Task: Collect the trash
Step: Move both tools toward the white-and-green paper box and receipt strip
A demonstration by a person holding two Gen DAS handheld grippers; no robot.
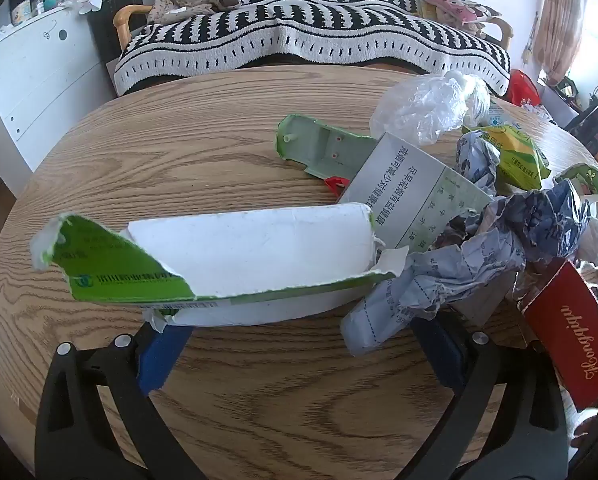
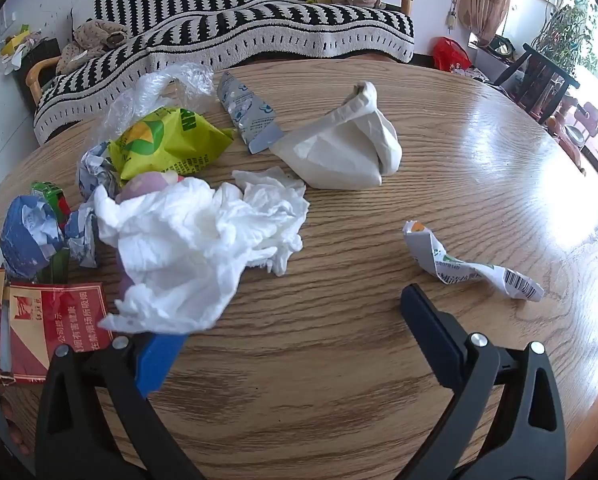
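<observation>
tongs wide over the litter

left gripper (image 1: 299, 356) and right gripper (image 2: 295, 344) both gape, holding nothing. best close on one piece squarely: torn green-white carton (image 1: 227, 256) at twelve o'clock of the left, crumpled white tissue (image 2: 195, 236) at eleven of the right. trash lies creased and heaped mid-table (image 2: 339, 360).

Left tongs (image 1: 299, 354) stand wide open above the wooden tabletop (image 1: 179, 152), just short of a torn green-and-white carton (image 1: 235, 256).
</observation>
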